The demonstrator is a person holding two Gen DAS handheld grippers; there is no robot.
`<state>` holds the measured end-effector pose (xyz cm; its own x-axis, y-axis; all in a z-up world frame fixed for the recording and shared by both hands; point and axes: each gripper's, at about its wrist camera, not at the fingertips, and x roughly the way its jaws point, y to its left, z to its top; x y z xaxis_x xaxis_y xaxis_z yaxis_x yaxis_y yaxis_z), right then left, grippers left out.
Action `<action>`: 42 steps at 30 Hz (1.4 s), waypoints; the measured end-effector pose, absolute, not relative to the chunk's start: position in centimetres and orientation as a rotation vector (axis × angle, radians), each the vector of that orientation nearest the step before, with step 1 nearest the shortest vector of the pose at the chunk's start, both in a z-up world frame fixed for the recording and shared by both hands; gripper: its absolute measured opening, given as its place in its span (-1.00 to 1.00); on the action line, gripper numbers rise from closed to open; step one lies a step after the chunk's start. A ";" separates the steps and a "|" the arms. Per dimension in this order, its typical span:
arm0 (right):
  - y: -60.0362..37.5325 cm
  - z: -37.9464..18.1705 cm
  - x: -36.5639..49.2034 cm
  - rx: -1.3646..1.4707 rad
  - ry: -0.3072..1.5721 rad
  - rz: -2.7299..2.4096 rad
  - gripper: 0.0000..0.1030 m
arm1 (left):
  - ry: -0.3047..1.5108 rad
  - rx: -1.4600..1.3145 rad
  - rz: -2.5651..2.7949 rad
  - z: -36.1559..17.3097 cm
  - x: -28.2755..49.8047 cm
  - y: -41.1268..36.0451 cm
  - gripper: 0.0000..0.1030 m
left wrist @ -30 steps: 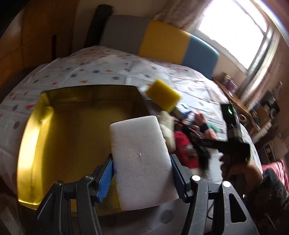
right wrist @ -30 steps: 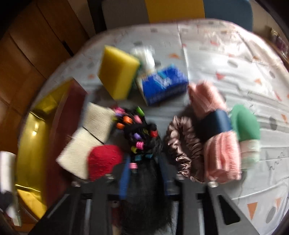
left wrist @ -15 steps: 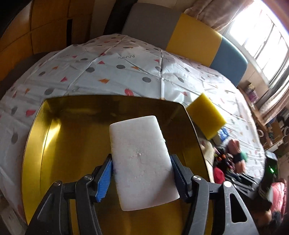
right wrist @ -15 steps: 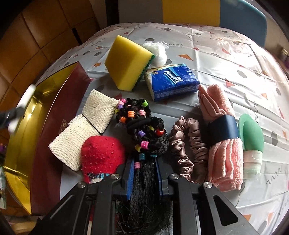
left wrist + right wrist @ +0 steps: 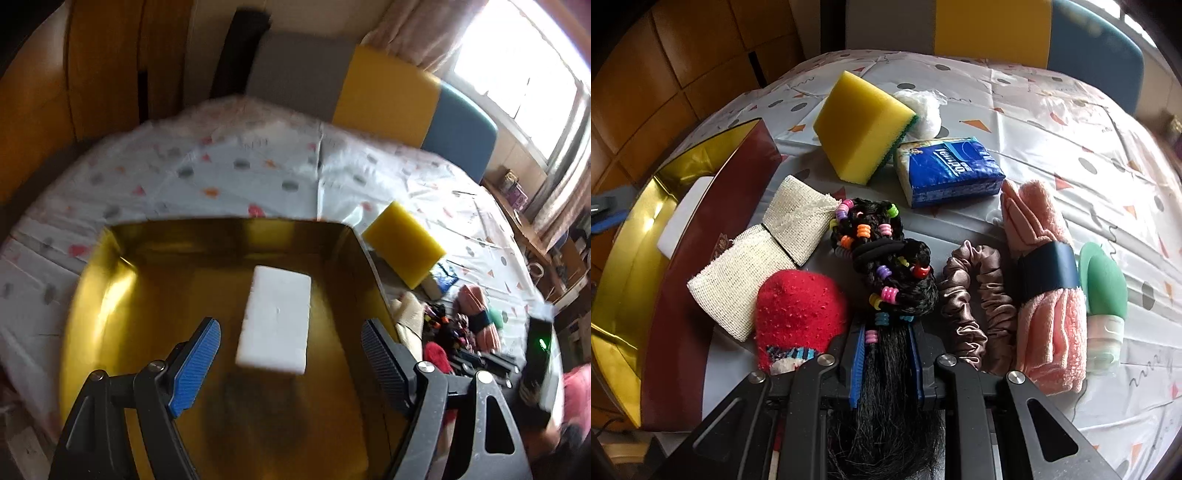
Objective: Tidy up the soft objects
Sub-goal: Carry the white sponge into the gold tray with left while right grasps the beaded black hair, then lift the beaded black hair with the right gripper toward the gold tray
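Lying lengthwise away from camera: white sponge [image 5: 275,319] | left fingers [image 5: 197,360] just spread | right fingers [image 5: 857,363] pinching hairpiece [image 5: 886,266]

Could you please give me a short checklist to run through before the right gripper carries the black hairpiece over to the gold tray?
1. Left gripper has let go of the white sponge; its jaws have just been opening, nothing between them: ok.
2. White sponge is inside the gold tray: ok.
3. Right gripper is shut on the black hairpiece: ok.
4. Hairpiece is lifted off the table: cannot tell.
5. Tray has bare floor for it: ok.
6. Red knit item is outside the jaws: ok.
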<state>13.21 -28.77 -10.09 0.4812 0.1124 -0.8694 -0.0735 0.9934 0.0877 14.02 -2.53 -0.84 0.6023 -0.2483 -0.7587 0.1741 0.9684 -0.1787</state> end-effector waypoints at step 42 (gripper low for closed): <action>-25.5 0.6 7.6 0.157 0.775 0.053 -0.74 | 0.793 -0.072 -0.076 0.0 2.6 1.6 0.56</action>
<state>7.55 -25.47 0.64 0.7136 0.1057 -0.6925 0.0096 0.9870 0.1605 2.65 1.59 -0.01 0.6992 -0.0950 -0.7086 0.0407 0.9948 -0.0932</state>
